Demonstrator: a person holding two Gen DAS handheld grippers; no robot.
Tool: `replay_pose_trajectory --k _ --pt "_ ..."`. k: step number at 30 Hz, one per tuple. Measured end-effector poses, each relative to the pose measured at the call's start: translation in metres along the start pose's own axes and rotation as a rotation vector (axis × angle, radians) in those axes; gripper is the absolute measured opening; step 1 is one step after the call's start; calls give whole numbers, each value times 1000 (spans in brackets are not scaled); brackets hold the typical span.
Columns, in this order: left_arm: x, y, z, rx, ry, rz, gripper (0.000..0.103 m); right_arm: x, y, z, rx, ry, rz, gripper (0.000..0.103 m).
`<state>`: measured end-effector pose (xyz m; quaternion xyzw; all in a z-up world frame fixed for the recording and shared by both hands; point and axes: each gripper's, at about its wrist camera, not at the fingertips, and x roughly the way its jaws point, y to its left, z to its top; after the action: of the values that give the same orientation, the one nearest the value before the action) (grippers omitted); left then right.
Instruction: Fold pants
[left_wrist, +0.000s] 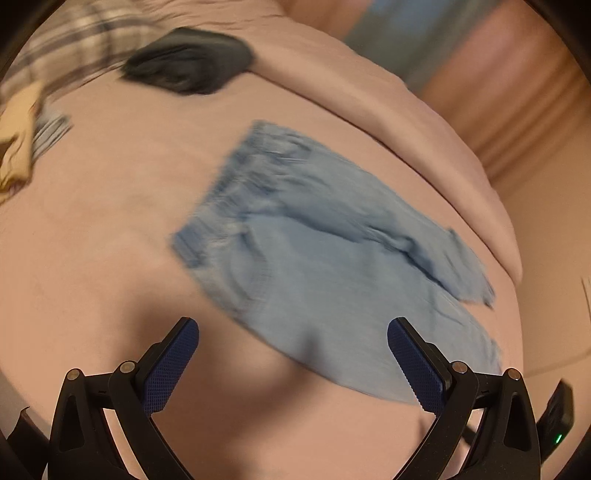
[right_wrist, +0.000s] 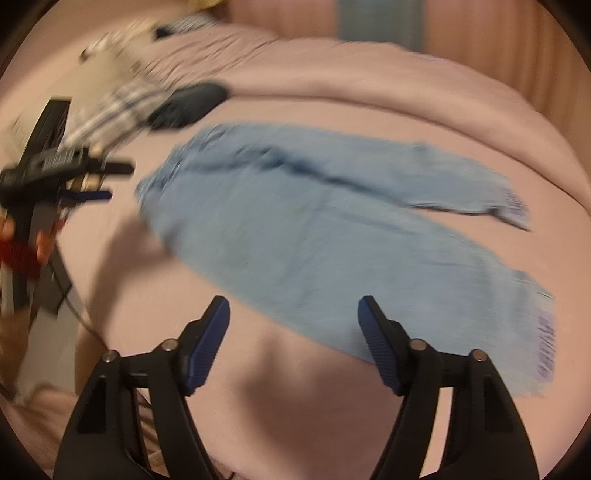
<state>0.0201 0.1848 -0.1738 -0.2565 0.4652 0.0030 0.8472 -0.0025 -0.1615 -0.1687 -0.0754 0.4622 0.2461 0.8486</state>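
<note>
Blurred light-blue pants (right_wrist: 332, 236) lie flat on pink bedding (right_wrist: 110, 258), no writing legible.

A pink bed sheet (left_wrist: 92, 258) covers the bed, and a rumpled pink blanket (left_wrist: 406, 110) is bunched along its far edge. On the sheet lies a dark folded garment (left_wrist: 188, 61), with a plaid cloth (left_wrist: 62, 44) just beside it, a yellow cloth (left_wrist: 18, 136) near the edge of the left wrist view, and a striped cloth (left_wrist: 51, 129) next to that. Beyond the bed hang peach curtains (left_wrist: 524, 110) with a blue-grey strip (right_wrist: 376, 22) between them, all blurred.
</note>
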Motion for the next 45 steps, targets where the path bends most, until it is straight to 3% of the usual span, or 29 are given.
replay_pose_trajectory --k 4,8,11,12,13,14,18,23,27,29,31,33,36,38,39,42,43,45 --pt "19 18 3 -46 3 -68 102 41 34 -1 -156 51 38 51" --pt "45 30 12 -74 18 -34 101 68 58 4 -246 60 47 40" --pt "59 42 21 -121 11 -15 87 80 70 12 -302 42 18 36" --pt "59 43 25 -125 -16 -1 74 84 72 16 -311 39 9 32" --pt "58 44 29 -125 -19 40 52 86 74 15 -314 34 6 30" --pt "59 46 32 -130 -7 75 42 88 75 18 -320 36 2 26" --pt "51 48 32 -129 -9 30 28 91 75 26 -333 52 2 12" --pt "22 48 25 -104 -91 20 28 70 74 30 -280 23 51 8" --pt "36 52 19 -78 -47 111 28 74 69 21 -221 58 109 9" --pt "40 55 21 -95 -34 129 37 84 70 15 -229 75 108 14" --pt "37 50 27 -71 -20 181 57 84 65 13 -196 71 140 19" --pt "22 42 29 6 -38 230 66 70 51 15 -119 74 191 35" --pt "-4 25 26 122 -106 280 68 29 22 9 -45 -25 209 41" --pt "-16 6 24 209 -183 291 68 2 -19 -1 37 -91 137 43" --pt "-17 -6 24 248 -207 263 68 -6 -40 -7 72 -101 73 44" --pt "10 -26 27 298 -164 132 71 -15 -117 -29 241 -64 -141 45" --pt "24 -26 27 300 -132 148 71 -16 -143 -42 301 -55 -196 45" --pt "62 -19 23 316 -40 252 71 -14 -193 -77 448 39 -307 45"
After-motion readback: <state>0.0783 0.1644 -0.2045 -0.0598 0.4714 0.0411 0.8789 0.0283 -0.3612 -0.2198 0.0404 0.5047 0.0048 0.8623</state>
